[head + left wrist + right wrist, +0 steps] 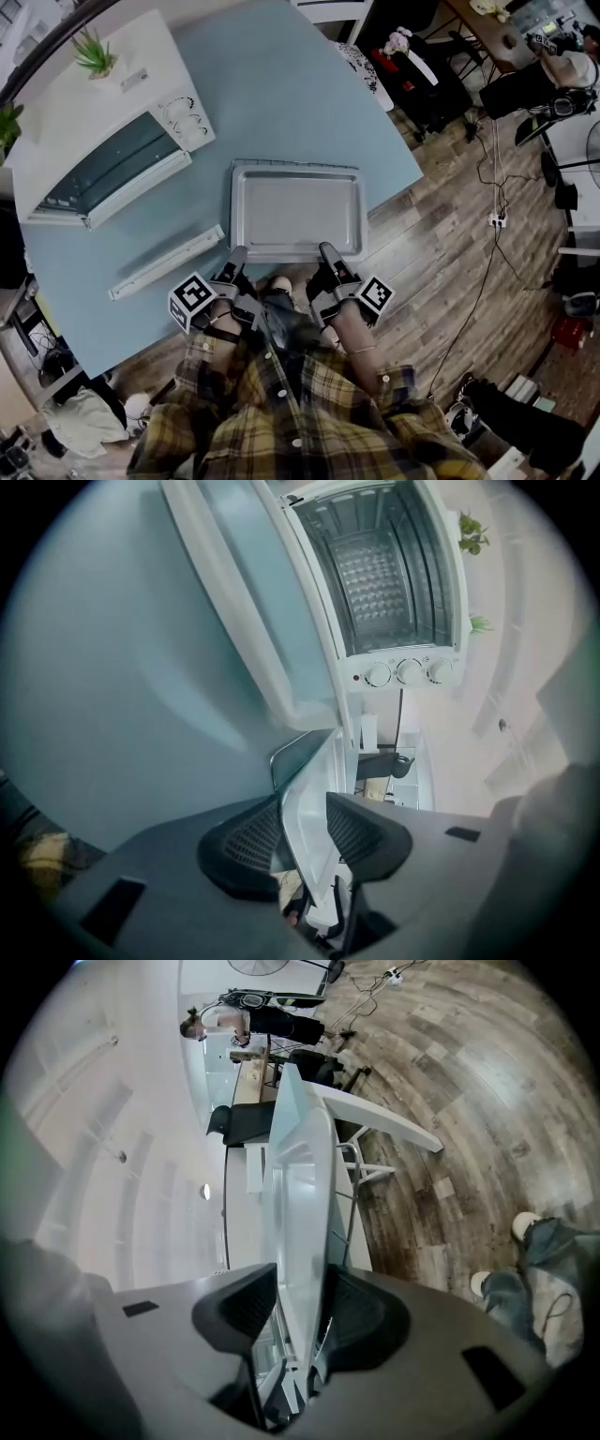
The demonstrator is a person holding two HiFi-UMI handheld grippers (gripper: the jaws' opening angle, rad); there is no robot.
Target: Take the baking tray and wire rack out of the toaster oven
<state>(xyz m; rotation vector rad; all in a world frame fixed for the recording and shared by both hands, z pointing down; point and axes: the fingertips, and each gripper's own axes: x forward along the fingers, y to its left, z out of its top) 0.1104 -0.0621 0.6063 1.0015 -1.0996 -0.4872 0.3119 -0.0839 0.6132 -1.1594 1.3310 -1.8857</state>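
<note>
Baking tray (295, 211) sits flat on the blue table (281, 84), out of the toaster oven (103, 141). Left gripper (236, 255) and right gripper (328, 253) both straddle its near rim, jaws slack and partway apart, not clamping.

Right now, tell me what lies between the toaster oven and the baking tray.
Nothing: the head view shows bare blue table between toaster oven and baking tray.

- The left gripper (302, 829) has its jaws apart, with the rim of the baking tray (314, 761) standing between them; one pad is clear of the metal
- Beyond, on the blue table (112, 667), the toaster oven (375, 583) has its door (253, 602) swung open; three knobs (409, 671) sit beside the cavity
- A plant (472, 532) shows past the oven
</note>
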